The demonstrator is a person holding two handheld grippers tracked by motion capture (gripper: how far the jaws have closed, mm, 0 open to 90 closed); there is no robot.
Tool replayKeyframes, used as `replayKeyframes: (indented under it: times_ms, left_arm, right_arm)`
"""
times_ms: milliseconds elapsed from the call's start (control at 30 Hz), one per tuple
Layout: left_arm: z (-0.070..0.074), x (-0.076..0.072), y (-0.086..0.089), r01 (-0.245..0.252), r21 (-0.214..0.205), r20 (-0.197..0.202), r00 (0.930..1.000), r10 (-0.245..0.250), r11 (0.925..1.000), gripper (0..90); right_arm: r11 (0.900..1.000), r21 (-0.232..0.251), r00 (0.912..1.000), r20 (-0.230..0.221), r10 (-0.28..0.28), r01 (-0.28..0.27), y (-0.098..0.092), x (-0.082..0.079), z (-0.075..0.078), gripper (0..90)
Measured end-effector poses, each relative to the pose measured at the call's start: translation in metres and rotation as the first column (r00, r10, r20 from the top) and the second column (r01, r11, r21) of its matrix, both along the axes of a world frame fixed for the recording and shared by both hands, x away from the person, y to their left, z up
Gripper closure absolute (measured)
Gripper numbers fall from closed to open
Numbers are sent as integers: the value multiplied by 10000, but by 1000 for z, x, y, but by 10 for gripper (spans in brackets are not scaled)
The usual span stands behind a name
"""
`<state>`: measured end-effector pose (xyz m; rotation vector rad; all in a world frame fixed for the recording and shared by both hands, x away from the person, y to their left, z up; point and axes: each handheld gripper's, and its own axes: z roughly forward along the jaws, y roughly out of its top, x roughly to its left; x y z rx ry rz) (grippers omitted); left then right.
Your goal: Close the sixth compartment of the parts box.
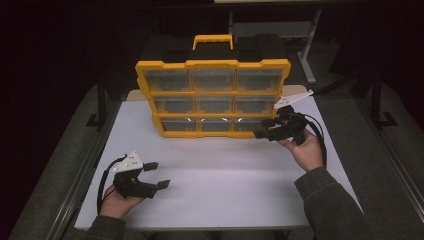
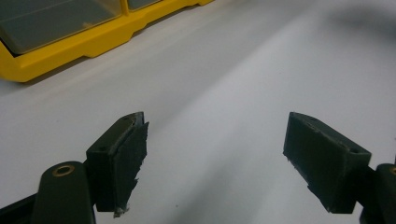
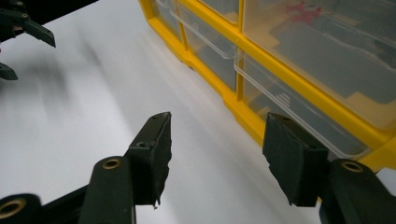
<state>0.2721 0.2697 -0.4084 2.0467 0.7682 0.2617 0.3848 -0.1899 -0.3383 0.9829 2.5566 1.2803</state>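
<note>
Both grippers have their jaws apart with nothing between them. Right gripper point(image 1: 266, 131) sits at the lower right corner of the yellow organizer case point(image 1: 212, 97), held level and pointing left along the case's bottom edge, its right hand point(image 1: 306, 150) palm-up behind it. Its far jaw lies just beside the bottom row of clear drawers point(image 3: 280, 100). Left gripper point(image 1: 156, 175) rests low over the white table point(image 1: 225, 175) near the front left, well apart from the case, pointing right. The case stands upright at the table's back, handle point(image 1: 213, 40) on top, three rows of three drawers. A small red part point(image 3: 303, 10) shows in one upper drawer; other contents are too dim to tell. No writing can be read.
</note>
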Motion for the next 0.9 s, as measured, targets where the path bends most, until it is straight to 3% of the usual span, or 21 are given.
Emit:
replayKeyframes:
  times_ms: [900]
  left_arm:
    - [-2,0,0,101,72,-32,9999,-101,9999,206]
  right_arm:
    - [9989,292,9992,178,-371,366,-25,-23,-20,281]
